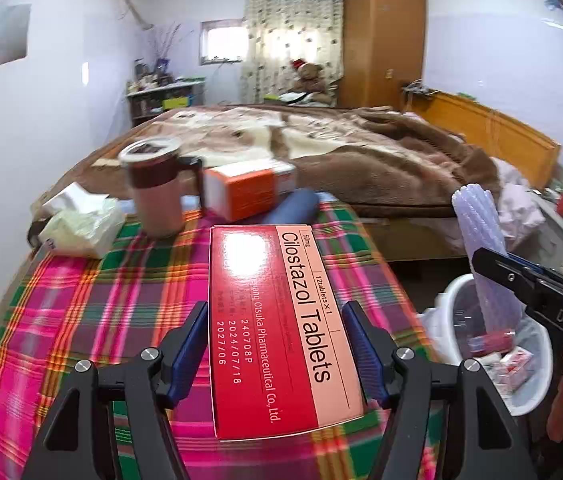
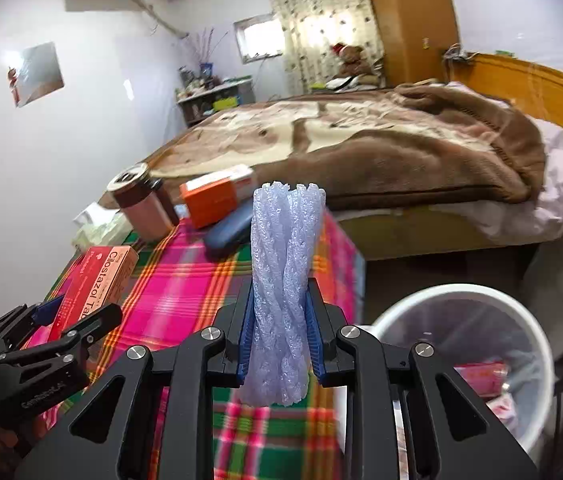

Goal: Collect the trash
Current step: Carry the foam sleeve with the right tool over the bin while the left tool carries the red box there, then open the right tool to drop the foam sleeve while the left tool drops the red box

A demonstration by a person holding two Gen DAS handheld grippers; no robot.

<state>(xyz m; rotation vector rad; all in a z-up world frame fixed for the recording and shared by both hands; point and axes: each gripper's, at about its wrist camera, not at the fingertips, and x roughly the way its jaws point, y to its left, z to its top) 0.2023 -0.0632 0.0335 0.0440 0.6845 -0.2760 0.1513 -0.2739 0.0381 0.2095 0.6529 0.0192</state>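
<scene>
Trash in both hands at once. Left tool [image 1: 275, 344] carries a red Cilostazol tablet box [image 1: 277, 320], pads clamped on its long sides near one end, so most of the box sticks out forward, above the plaid-covered desk [image 1: 121, 300] and clear of it. Gripping the narrow width suits the span of the jaws. Right tool [image 2: 279, 332] is closed on a pale lavender foam-net sleeve [image 2: 283, 280], pinched low down so it stands up between the pads; the soft mesh squeezes in at the grip. White bin [image 2: 461, 344] with a clear liner sits on the floor just beside the desk's right edge, some red and pink packaging already at its bottom; likely the drop point for both, and the sleeve is the nearer to it.

On the desk, not held:
- orange box [image 1: 241, 194]
- dark blue case [image 1: 295, 208]
- lidded brown mug [image 1: 157, 196]
- crumpled tissue [image 1: 81, 220]

Whether these count as trash cannot be told. Bed with brown blanket [image 1: 321, 140] behind.
</scene>
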